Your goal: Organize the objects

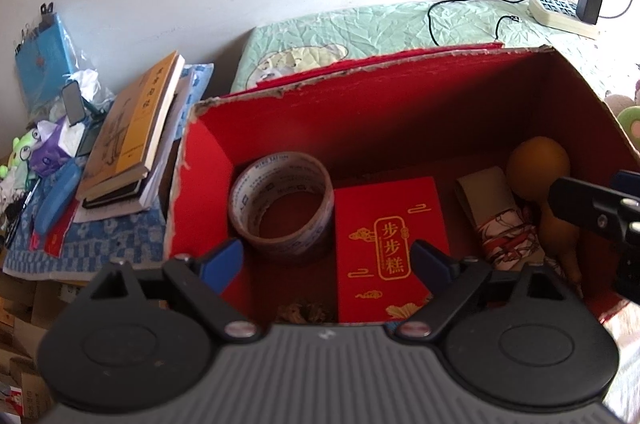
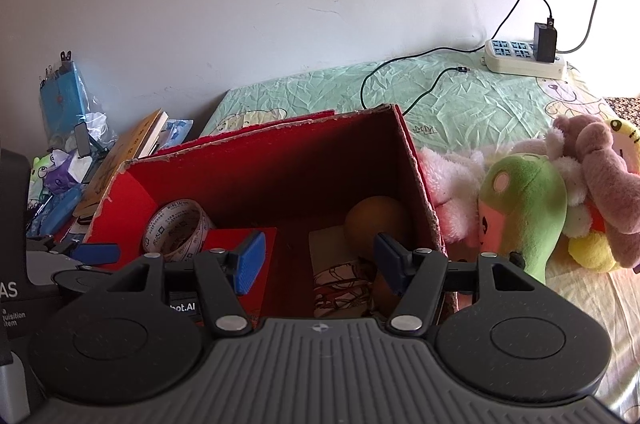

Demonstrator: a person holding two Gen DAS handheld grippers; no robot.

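surface: bed (image 2: 460, 104) with wrinkled green sheet, upper right | on it: red box (image 2: 280, 160) at centre; plush toys (image 2: 540, 200) at right; white power strip (image 2: 524, 58) and black cable (image 2: 400, 84) at upper right

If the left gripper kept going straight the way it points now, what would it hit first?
Probably the red gift packet lying flat in the red box, with the tape roll just left of that line. The left gripper is open and empty; depth is uncertain.

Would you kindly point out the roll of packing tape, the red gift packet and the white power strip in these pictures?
roll of packing tape (image 1: 280, 205): left wrist view, on its printed top rim.
red gift packet (image 1: 390, 248): left wrist view, on its gold label.
white power strip (image 2: 520, 61): right wrist view, on its front side.
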